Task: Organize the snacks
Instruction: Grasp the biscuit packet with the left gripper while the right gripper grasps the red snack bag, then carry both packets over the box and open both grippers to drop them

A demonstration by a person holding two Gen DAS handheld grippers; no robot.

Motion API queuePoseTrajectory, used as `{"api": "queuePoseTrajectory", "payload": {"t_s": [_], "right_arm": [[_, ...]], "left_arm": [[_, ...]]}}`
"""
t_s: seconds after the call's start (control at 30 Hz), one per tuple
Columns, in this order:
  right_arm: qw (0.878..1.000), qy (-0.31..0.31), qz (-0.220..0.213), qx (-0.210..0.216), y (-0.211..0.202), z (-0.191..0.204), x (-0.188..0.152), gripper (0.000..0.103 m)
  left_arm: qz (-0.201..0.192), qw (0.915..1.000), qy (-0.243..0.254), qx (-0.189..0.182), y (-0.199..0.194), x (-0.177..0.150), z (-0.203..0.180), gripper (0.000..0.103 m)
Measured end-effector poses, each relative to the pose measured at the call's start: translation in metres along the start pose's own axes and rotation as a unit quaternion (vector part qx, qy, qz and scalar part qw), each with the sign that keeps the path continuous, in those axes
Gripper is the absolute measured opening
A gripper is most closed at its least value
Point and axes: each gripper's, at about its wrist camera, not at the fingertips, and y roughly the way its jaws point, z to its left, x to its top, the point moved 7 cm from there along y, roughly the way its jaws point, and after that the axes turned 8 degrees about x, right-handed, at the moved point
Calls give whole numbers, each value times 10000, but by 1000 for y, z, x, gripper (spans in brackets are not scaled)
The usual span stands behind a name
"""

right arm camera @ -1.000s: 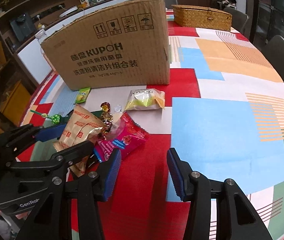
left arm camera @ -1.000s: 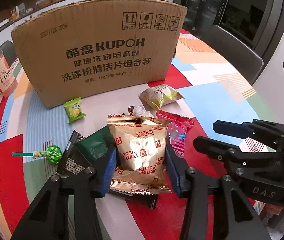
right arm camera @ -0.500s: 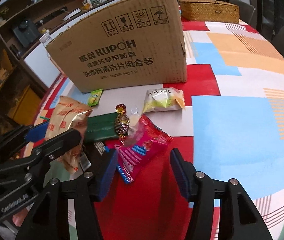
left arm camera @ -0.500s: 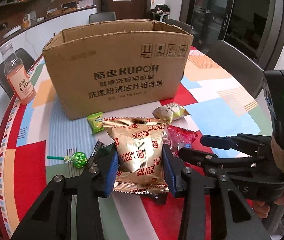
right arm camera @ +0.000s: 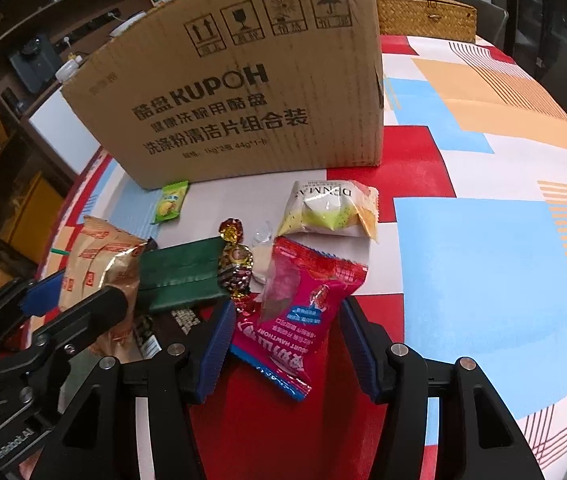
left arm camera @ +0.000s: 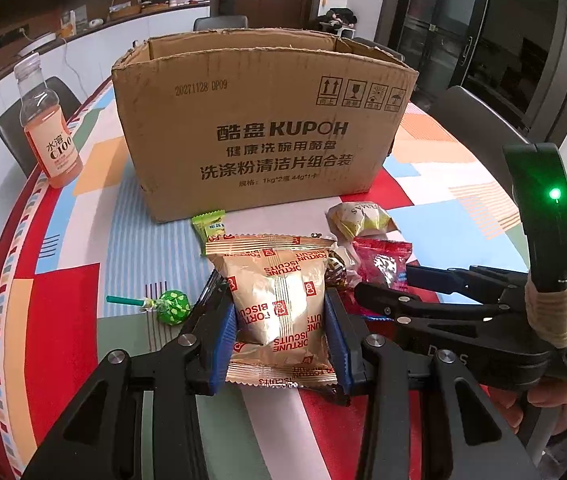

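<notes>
Table: round top with red, blue, orange and white blocks; everything below sits on it.
Cardboard box: open-topped, upright, behind the heap of snacks.
Bottle: pink drink, upright, left of the box, well apart from the snacks.
Left gripper: clenched on the gold biscuit packet, one blue pad pressing each side.
Right gripper: spread wide, its blue pads flanking the lower end of the red snack bag without visibly squeezing it; the bag lies flat.
Pale bun packet: lies near the box's front right corner.
Green wrapper: flat, beside the biscuit packet.
Foil candy: between green wrapper and red bag.
Small green sweet: just before the box.
Lollipop: left of the left gripper.
</notes>
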Motion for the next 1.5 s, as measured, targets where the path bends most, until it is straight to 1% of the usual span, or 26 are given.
{"api": "queuePoseTrajectory", "payload": {"t_s": [0.2, 0.27, 0.3, 0.33, 0.43, 0.63, 0.73, 0.97, 1.13, 1.3, 1.5], "right_arm": [[10000, 29, -38, -5, -4, -6, -1, 55], [10000, -14, -46, -41, -5, -7, -1, 46], [9999, -50, -51, -82, -6, -7, -1, 44], [9998, -95, -64, -142, -7, -8, -1, 37], [9998, -120, -74, -162, -11, -8, -2, 30], [9994, -184, -214, -194, -24, -4, -2, 29], [9989, -228, -376, -173, -37, 1, 0, 29], [9955, -464, -823, -100, -70, 21, 17, 29], [9905, -675, -1195, -29, -91, 36, 38, 29], [9847, -827, -1536, 34, -108, 49, 65, 29], [9761, -983, -1939, 51, -124, 63, 102, 29]], "left_arm": [[-11, 10000, 35, -22, -1, 0, -4, 41], [-24, 10000, 32, -31, -2, 0, -5, 41], [-31, 10000, 27, -24, -3, 0, -4, 41], [-37, 10000, 21, -16, -3, 0, -4, 41], [-50, 10000, 8, -14, -5, 0, -5, 41], [-156, 9999, -36, -23, -14, 2, -6, 41], [-279, 9996, -67, -30, -23, 7, -5, 41], [-688, 9976, -98, -15, -50, 26, 0, 41], [-1029, 9946, -105, 34, -70, 45, 5, 41], [-1405, 9900, -128, 87, -89, 74, 12, 41], [-1815, 9828, -146, 300, -103, 111, 28, 41]]}}
